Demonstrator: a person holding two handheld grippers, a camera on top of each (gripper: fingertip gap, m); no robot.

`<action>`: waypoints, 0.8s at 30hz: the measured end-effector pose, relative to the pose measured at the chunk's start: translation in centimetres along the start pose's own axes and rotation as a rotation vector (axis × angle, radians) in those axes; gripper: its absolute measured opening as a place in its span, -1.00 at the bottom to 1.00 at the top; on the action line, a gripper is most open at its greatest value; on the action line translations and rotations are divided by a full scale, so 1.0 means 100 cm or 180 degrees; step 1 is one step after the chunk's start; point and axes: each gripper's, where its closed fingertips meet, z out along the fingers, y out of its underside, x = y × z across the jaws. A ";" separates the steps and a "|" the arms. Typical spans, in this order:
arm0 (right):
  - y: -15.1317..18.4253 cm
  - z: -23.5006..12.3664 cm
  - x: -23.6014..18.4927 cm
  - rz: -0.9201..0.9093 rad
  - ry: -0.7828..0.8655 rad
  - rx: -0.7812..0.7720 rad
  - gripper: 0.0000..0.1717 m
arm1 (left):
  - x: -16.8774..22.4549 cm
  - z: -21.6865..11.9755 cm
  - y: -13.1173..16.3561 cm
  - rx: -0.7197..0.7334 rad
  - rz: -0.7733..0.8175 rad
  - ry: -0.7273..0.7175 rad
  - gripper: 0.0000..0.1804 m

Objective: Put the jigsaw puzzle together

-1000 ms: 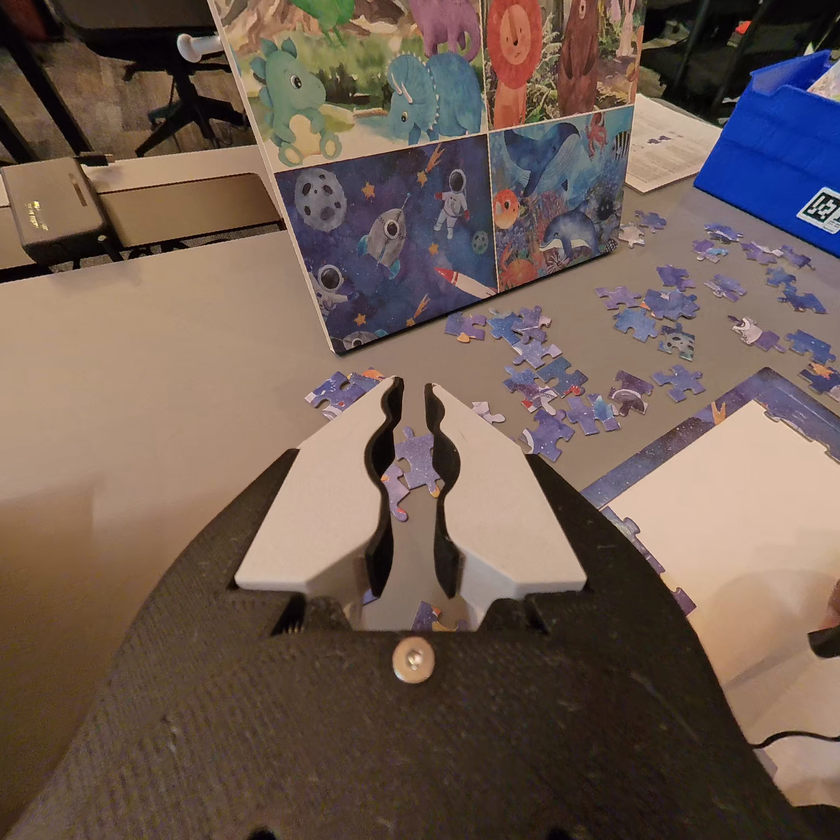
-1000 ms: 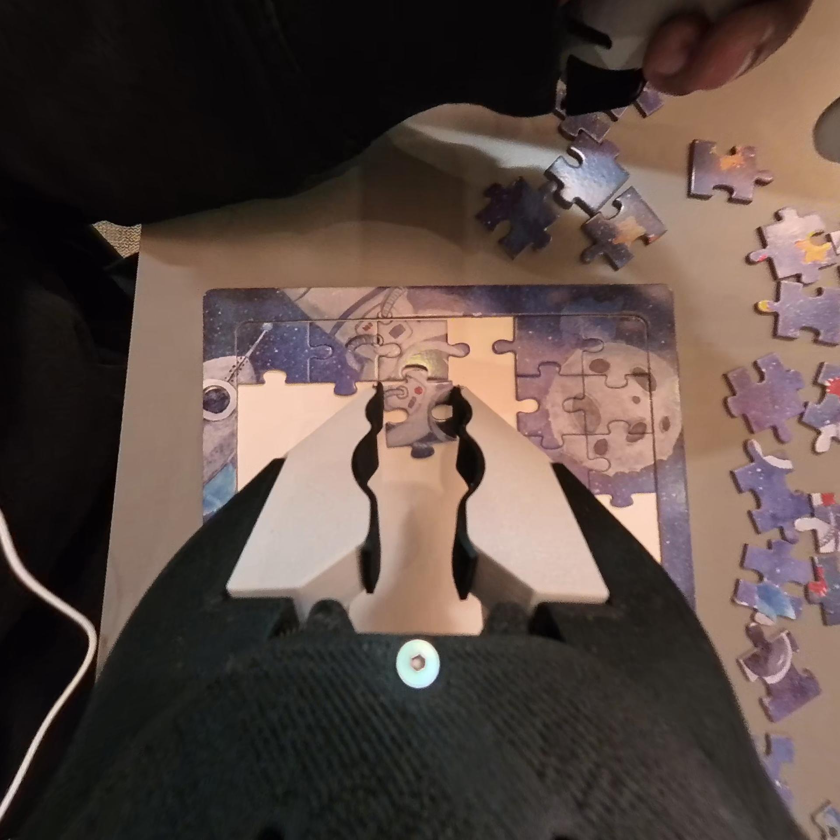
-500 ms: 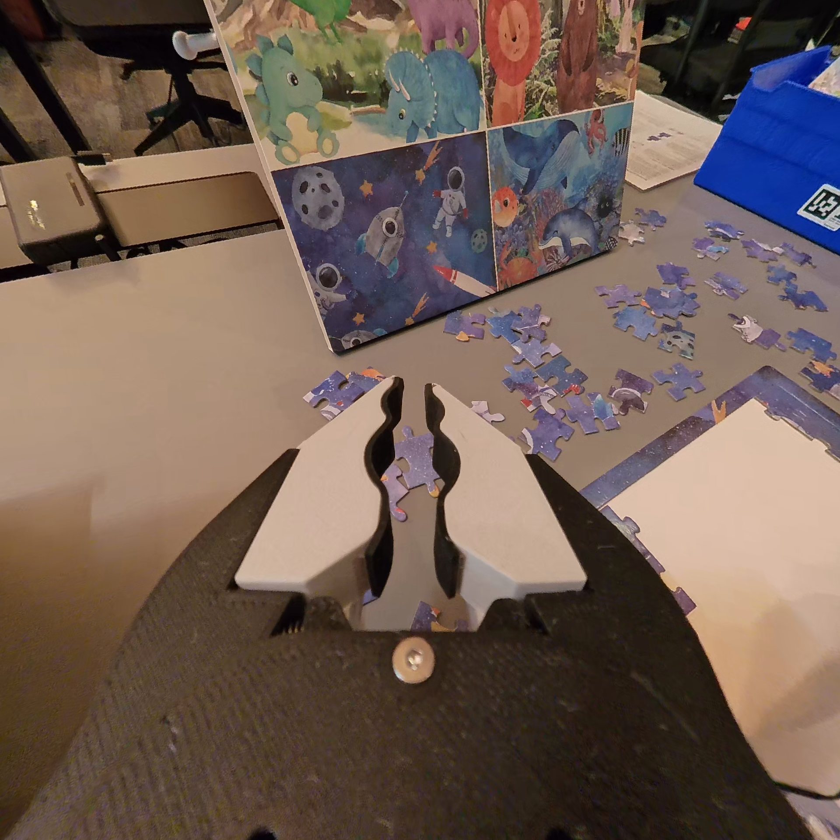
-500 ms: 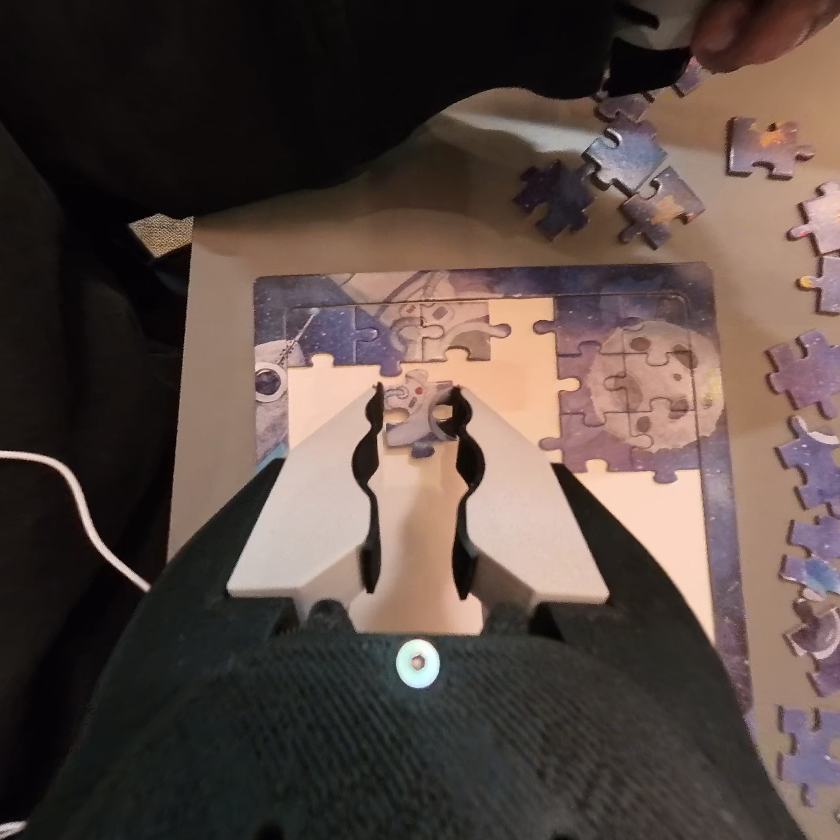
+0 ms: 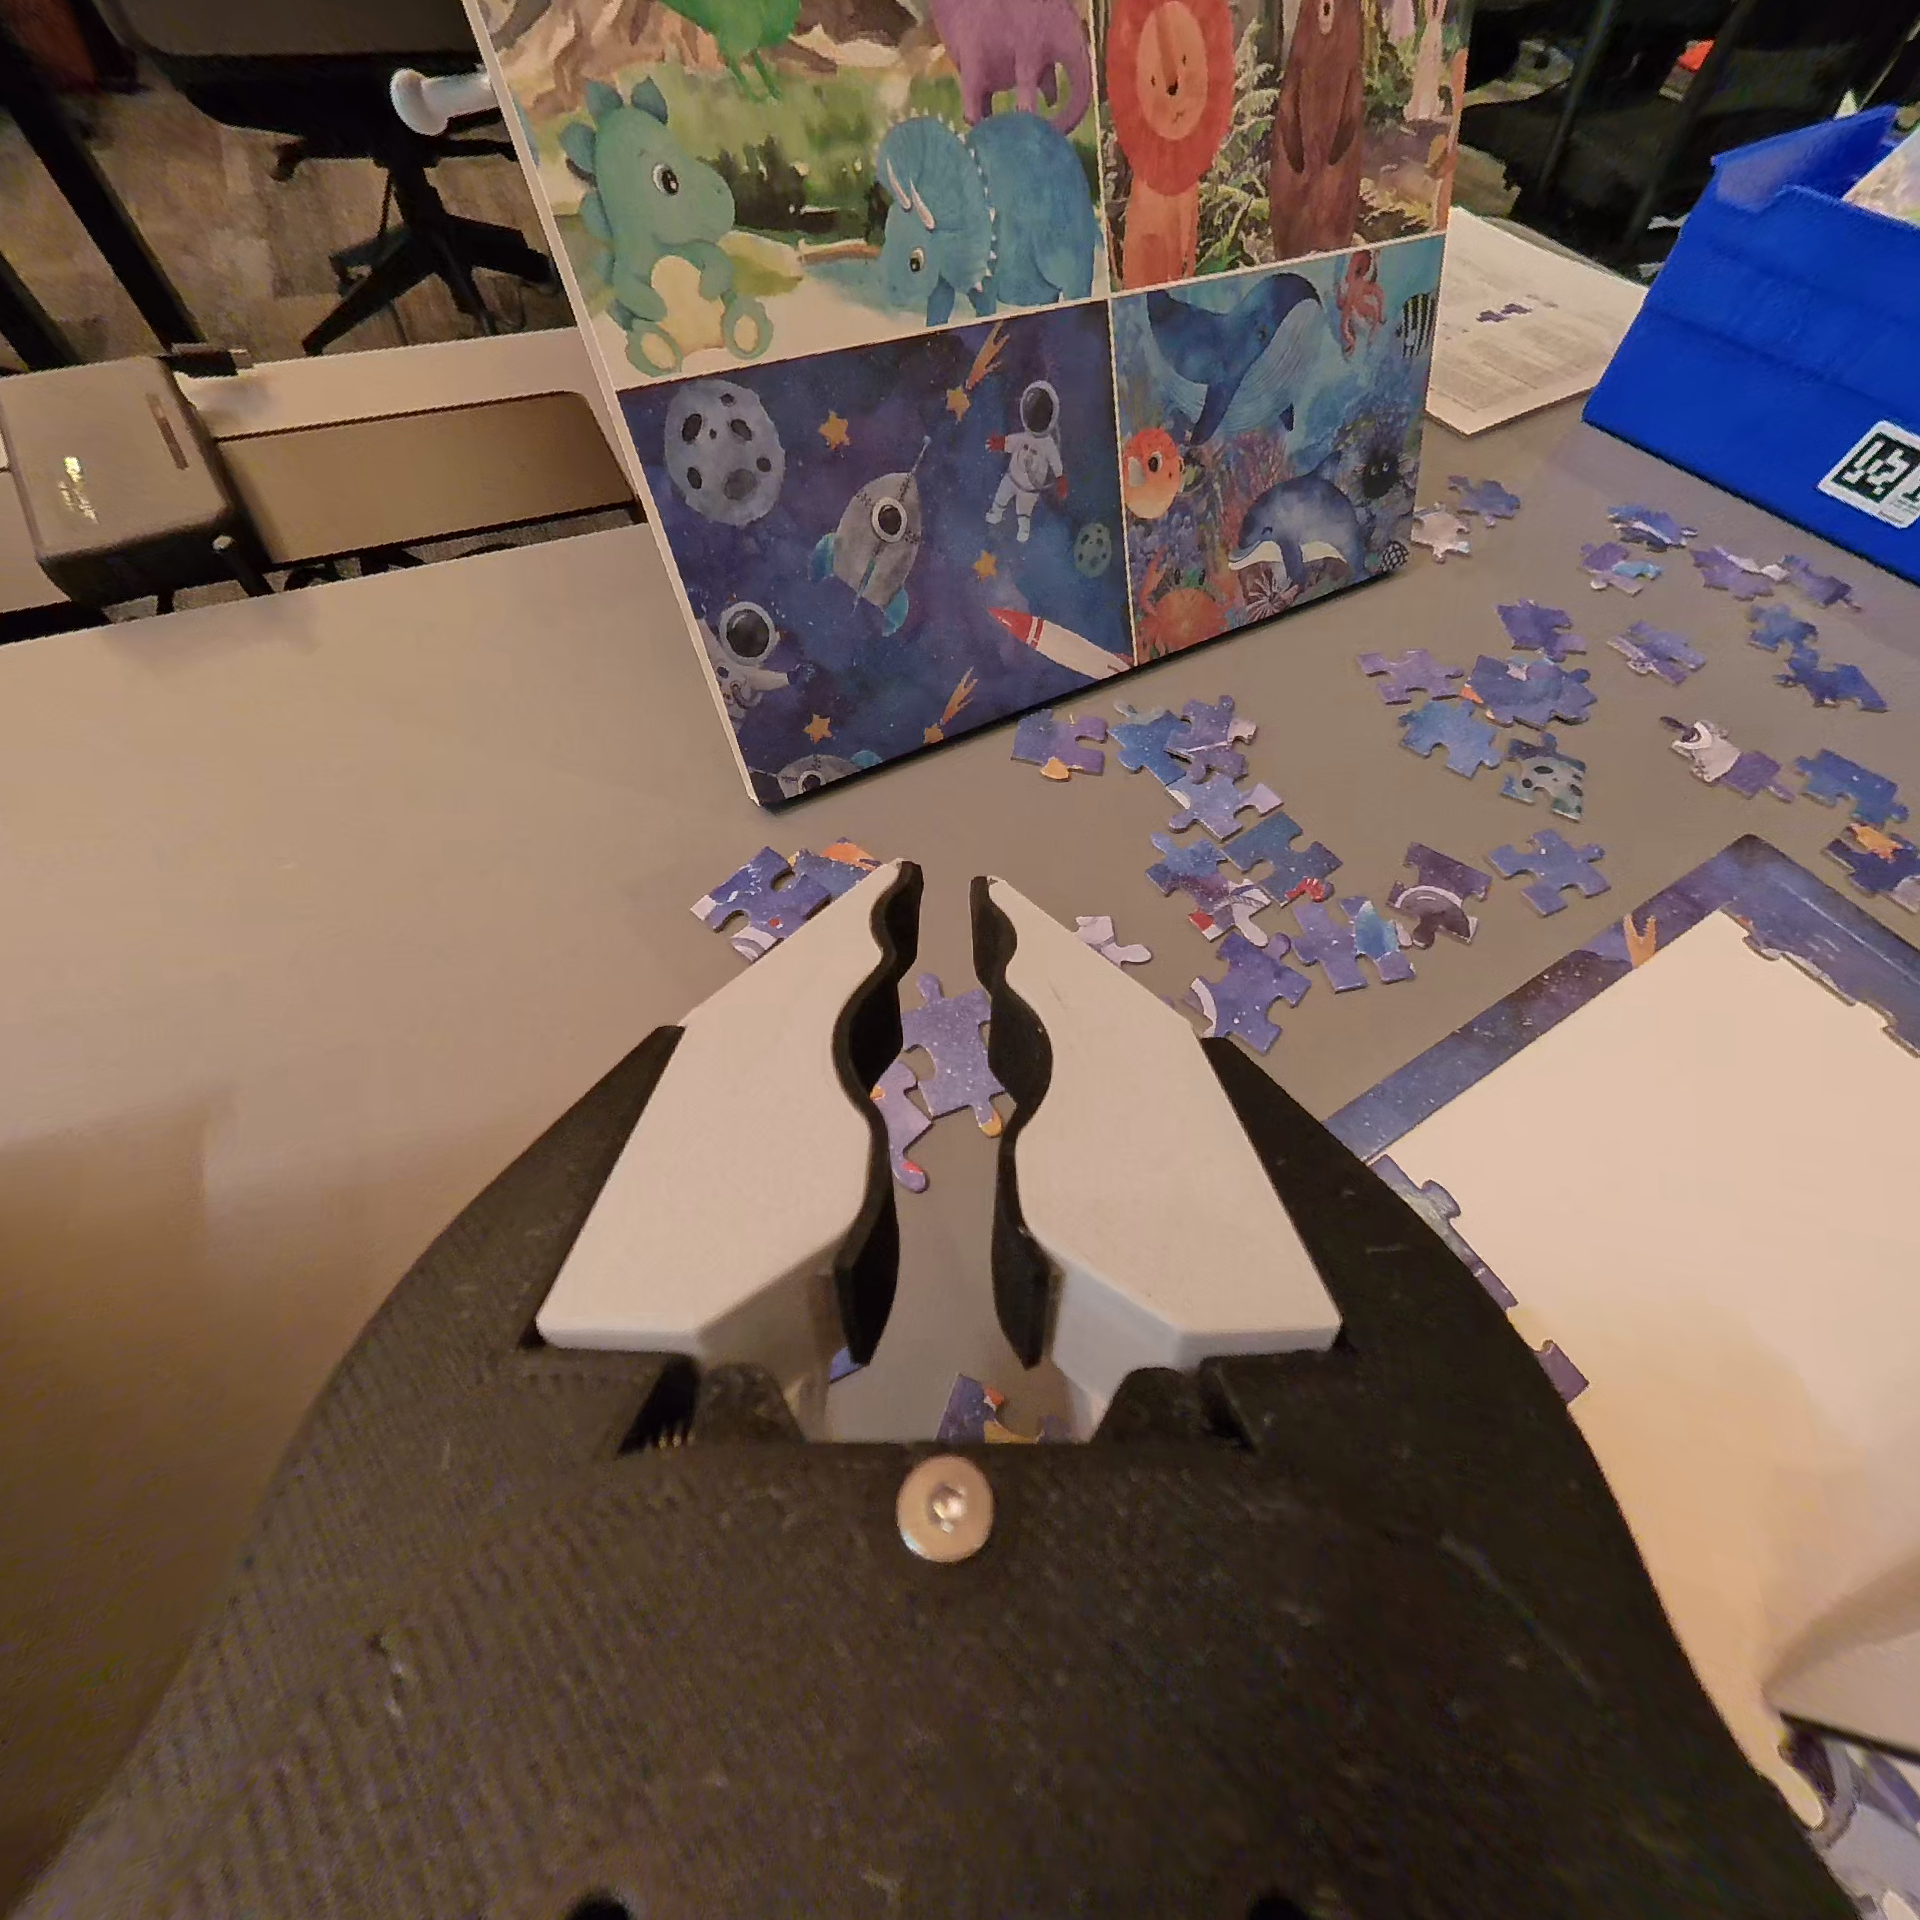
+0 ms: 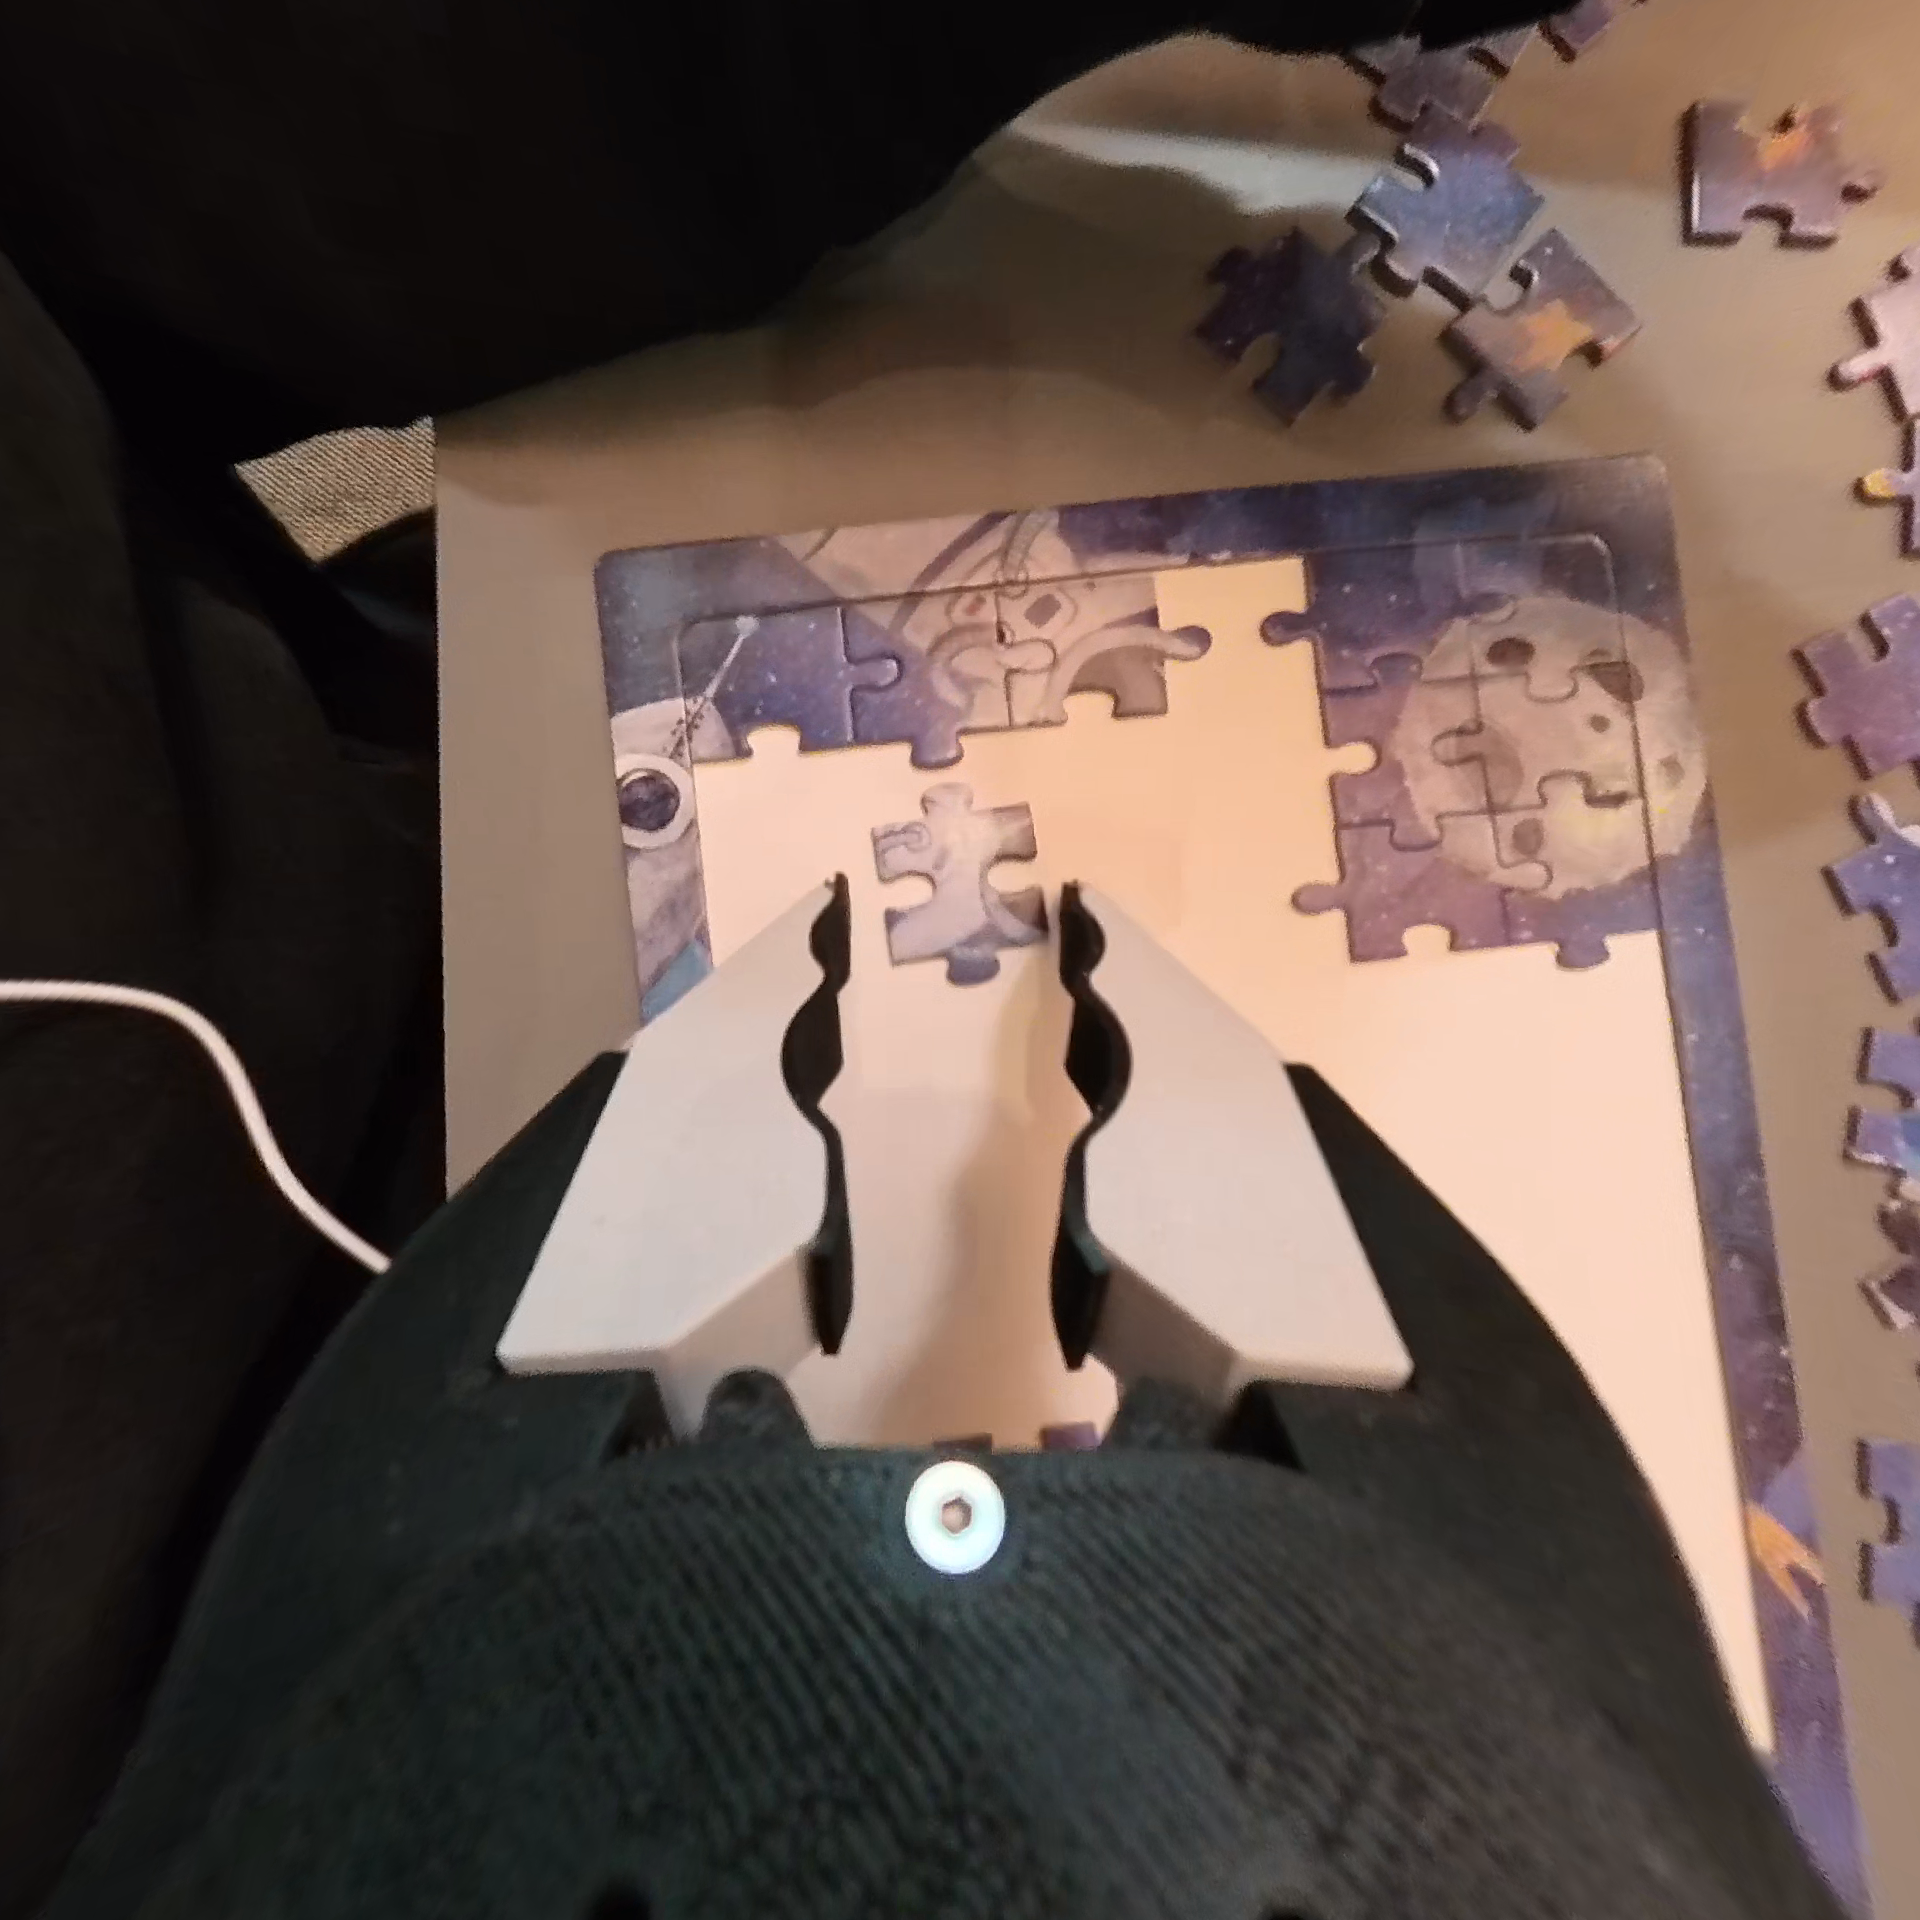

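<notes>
The right gripper is spread, nothing pinched; a pale puzzle piece lies flat on the tray at its fingertips. The left gripper is nearly closed, bare, above loose pieces.

The blue bin and puzzle box are cut off by the frame edges.

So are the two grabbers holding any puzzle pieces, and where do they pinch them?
No, neither. The right gripper is open, with a pale puzzle piece lying loose on the tray. The left gripper is nearly closed on nothing.
</notes>
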 end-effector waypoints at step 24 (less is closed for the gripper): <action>-0.005 -0.002 0.012 0.0555 0.0206 0.0300 -0.50 | 0.001 0.001 0.001 -0.0014 0.0012 -0.0007 -0.91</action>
